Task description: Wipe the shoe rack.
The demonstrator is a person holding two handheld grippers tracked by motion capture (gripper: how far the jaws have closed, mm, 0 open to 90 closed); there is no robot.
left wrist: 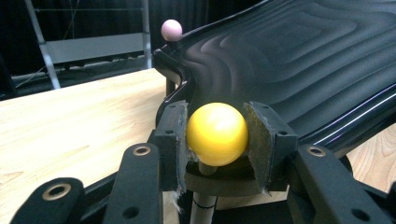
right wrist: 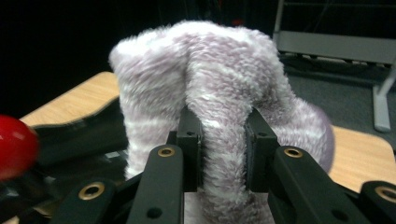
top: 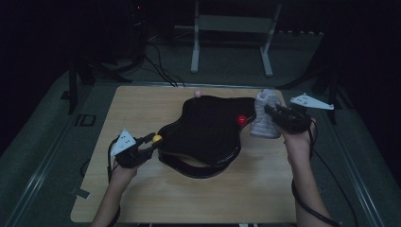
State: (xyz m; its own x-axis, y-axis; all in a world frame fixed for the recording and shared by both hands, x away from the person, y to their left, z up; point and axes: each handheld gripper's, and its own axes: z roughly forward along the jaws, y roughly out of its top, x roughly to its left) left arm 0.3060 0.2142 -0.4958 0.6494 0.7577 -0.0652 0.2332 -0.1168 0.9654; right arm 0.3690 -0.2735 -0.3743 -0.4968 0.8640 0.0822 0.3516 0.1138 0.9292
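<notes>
High view has the black wavy tray [top: 208, 127] sitting mid-frame on the wooden table [top: 142, 198], nothing lying loose inside it as far as I can see. Left claw [top: 150, 140], lower left of frame, is clamped on the yellow ball [top: 157, 138] at the tray's near corner. Right claw [top: 268, 110], upper right, is pinching a fold of the fuzzy lilac sock [top: 265, 120] just beside the tray's red ball [top: 241, 120]. Pink ball [top: 197, 93] sits at the far edge.
</notes>
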